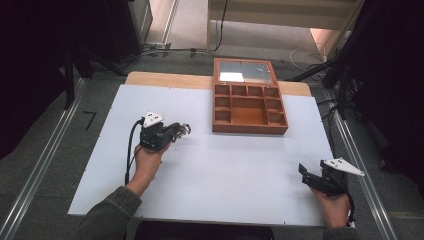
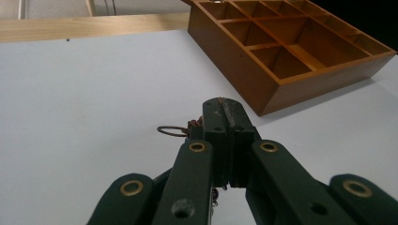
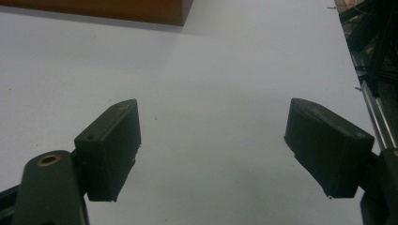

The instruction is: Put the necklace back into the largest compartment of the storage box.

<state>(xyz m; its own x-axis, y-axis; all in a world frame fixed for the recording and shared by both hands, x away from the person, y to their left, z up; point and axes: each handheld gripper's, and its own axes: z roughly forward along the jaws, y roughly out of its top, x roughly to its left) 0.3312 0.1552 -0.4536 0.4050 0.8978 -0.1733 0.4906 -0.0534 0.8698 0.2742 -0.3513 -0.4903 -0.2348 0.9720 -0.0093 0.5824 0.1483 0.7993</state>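
No readable text, label, brand, number or sign appears in any of the three views. The white rectangle [image 1: 232,77] inside the open lid of the wooden box [image 1: 249,124] could be a card or a reflection; it is too small and washed out to show any writing. The grey three-cornered plates on the grippers carry no marks that can be made out from above. The black fingers [image 2: 224,123] in the left gripper view show only brass rivets and scuffs, no lettering. The white bench [image 1: 210,170] bears no print.
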